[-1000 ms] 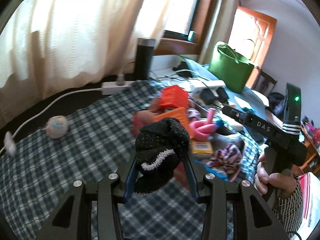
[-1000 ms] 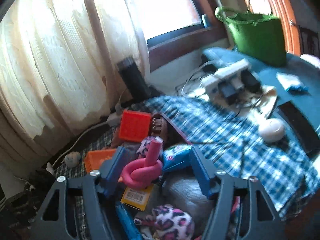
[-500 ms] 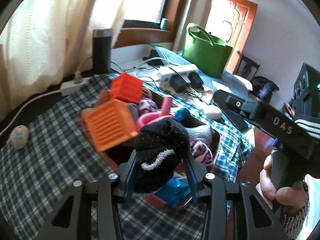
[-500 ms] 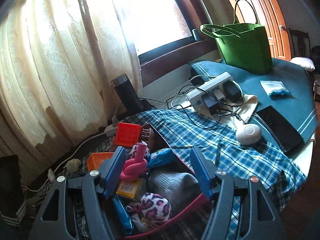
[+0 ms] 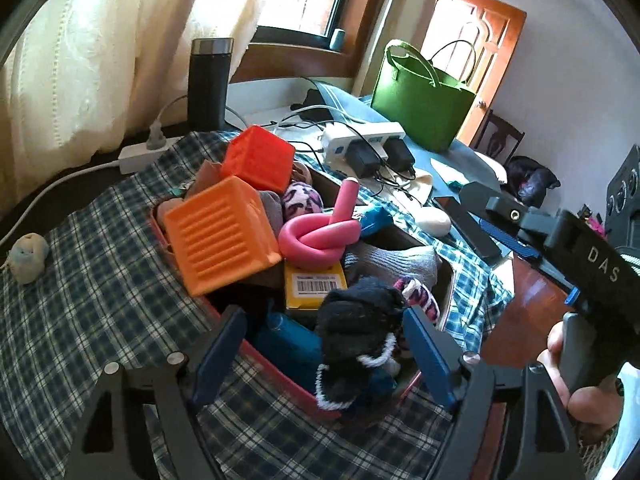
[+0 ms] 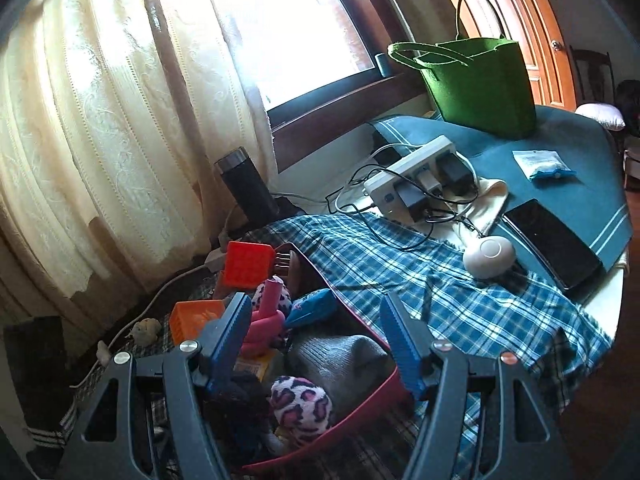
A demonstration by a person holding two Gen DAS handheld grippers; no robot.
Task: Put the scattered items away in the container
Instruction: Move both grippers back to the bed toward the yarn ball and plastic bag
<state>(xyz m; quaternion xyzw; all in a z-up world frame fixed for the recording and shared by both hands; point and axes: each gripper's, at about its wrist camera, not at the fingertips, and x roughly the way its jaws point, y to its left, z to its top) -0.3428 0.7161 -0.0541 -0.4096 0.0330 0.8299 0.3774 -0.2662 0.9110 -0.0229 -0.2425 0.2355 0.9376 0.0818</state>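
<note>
A red-rimmed container (image 5: 280,376) on the checked cloth is piled with an orange cube (image 5: 220,240), a red cube (image 5: 258,164), a knotted pink tube (image 5: 316,236), a yellow barcoded box (image 5: 314,284) and a grey sock (image 5: 392,260). My left gripper (image 5: 324,348) hangs over its near end, jaws opening. A black sock with white trim (image 5: 356,320) lies between them on the pile, free of both pads. My right gripper (image 6: 314,308) stands open over the container (image 6: 360,412), holding nothing. A small pale lump (image 5: 26,256) lies on the cloth at left.
Behind the container stand a black flask (image 5: 208,84), a loaded power strip (image 5: 360,140) with cables and a green bag (image 5: 420,104). A white puck (image 6: 488,256) and a dark phone (image 6: 552,244) lie right, near the table edge. A hand (image 5: 580,392) grips the right gripper's handle.
The left gripper carried the black sock over the container, then its jaws spread and the sock dropped onto the pile. The right gripper stayed open, drifting slightly.
</note>
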